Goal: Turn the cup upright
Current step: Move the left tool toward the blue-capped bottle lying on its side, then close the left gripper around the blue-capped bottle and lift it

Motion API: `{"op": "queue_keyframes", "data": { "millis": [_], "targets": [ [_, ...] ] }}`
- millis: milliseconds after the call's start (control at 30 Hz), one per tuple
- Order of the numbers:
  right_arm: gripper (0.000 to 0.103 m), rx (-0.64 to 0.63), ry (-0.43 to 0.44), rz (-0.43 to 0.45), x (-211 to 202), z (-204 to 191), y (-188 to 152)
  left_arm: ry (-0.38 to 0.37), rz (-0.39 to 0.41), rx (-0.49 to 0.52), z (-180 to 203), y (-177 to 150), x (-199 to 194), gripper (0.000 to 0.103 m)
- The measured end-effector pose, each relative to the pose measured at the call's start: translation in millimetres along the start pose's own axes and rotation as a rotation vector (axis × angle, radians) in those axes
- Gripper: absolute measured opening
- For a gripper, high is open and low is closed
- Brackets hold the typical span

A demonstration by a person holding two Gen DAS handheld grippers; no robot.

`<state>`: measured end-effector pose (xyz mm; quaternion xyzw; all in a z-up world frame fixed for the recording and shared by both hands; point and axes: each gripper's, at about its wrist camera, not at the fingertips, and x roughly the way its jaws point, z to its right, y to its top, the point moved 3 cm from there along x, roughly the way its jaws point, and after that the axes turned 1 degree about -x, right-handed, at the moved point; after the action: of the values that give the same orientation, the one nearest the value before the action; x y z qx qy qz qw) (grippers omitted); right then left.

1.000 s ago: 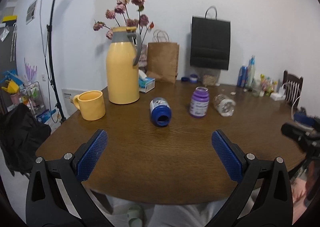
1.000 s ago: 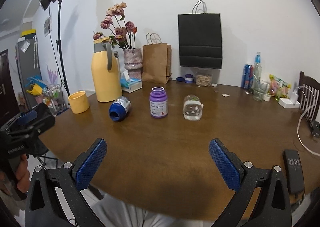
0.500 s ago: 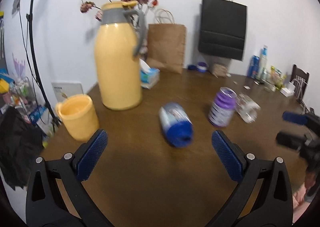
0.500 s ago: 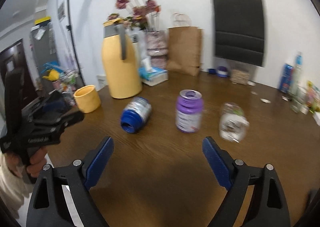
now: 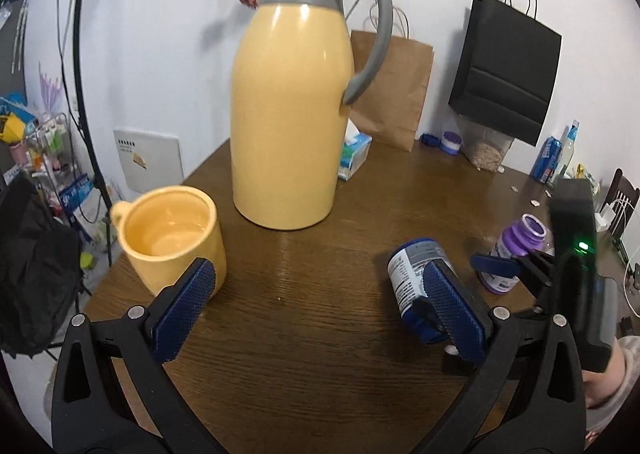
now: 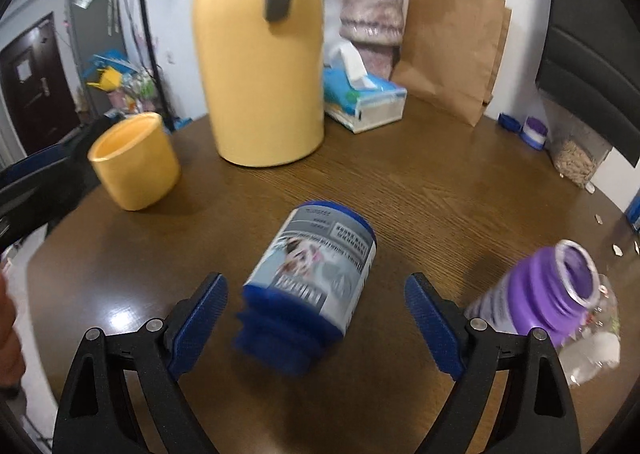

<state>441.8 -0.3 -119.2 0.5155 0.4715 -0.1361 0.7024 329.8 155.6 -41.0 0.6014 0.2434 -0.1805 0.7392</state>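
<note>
A blue jar point(image 6: 320, 274) with a grey printed label lies on its side on the brown table point(image 6: 440, 174), its open mouth towards the right wrist camera. My right gripper point(image 6: 316, 306) is open, with one finger on each side of the jar's mouth end and neither touching it. A clear glass point(image 6: 596, 350) also lies on its side at the far right, partly hidden behind an upright purple bottle point(image 6: 552, 302). My left gripper point(image 5: 320, 294) is open and holds nothing. It hovers over the table between a yellow mug point(image 5: 172, 238) and the blue jar point(image 5: 412, 274).
A tall yellow thermos jug point(image 5: 292, 114) stands behind the upright mug. A tissue box point(image 6: 364, 98), a vase point(image 6: 372, 14), a brown paper bag point(image 6: 452, 50) and a black bag point(image 5: 508, 70) line the back wall. A light stand point(image 5: 80, 54) rises at the left.
Both grippers have moved forward and down over the table. The right one has closed in on the blue jar, which now lies between its fingers. The left one has neared the mug and jug.
</note>
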Motion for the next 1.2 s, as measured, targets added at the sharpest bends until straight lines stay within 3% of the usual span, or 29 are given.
{"op": "queue_keyframes", "data": {
  "millis": [67, 100, 167, 333, 400, 567, 700, 800, 933, 1200],
  "targets": [
    [0.092, 0.020, 0.008, 0.002, 9, 2, 0, -0.014, -0.012, 0.012, 3, -2, 8, 0.103],
    [0.077, 0.028, 0.023, -0.003, 12, 2, 0, -0.016, -0.019, 0.018, 5, -3, 13, 0.103],
    [0.069, 0.021, 0.015, -0.010, 15, 4, -2, -0.019, -0.035, 0.025, 10, -4, 22, 0.103],
    [0.068, 0.026, 0.042, -0.016, 6, 14, -12, -0.122, -0.073, 0.018, 22, -5, 35, 0.103],
    [0.068, 0.009, 0.038, -0.014, -1, 18, -19, -0.122, -0.077, 0.012, 23, -5, 38, 0.103],
    [0.069, -0.113, 0.155, -0.004, -24, 6, -44, -0.185, -0.181, -0.053, 34, -15, 62, 0.103],
    [0.069, -0.197, 0.237, -0.008, -35, -8, -57, -0.219, -0.260, -0.024, 57, -29, 77, 0.097],
    [0.069, -0.239, 0.219, -0.003, -40, -8, -63, -0.226, -0.278, 0.001, 68, -36, 79, 0.089],
    [0.080, -0.247, 0.175, -0.006, -47, 1, -73, -0.171, -0.233, 0.017, 69, -38, 71, 0.089],
    [0.083, -0.224, 0.053, 0.030, -68, 33, -91, -0.104, -0.207, 0.069, 59, -49, 48, 0.089]
  ]
}}
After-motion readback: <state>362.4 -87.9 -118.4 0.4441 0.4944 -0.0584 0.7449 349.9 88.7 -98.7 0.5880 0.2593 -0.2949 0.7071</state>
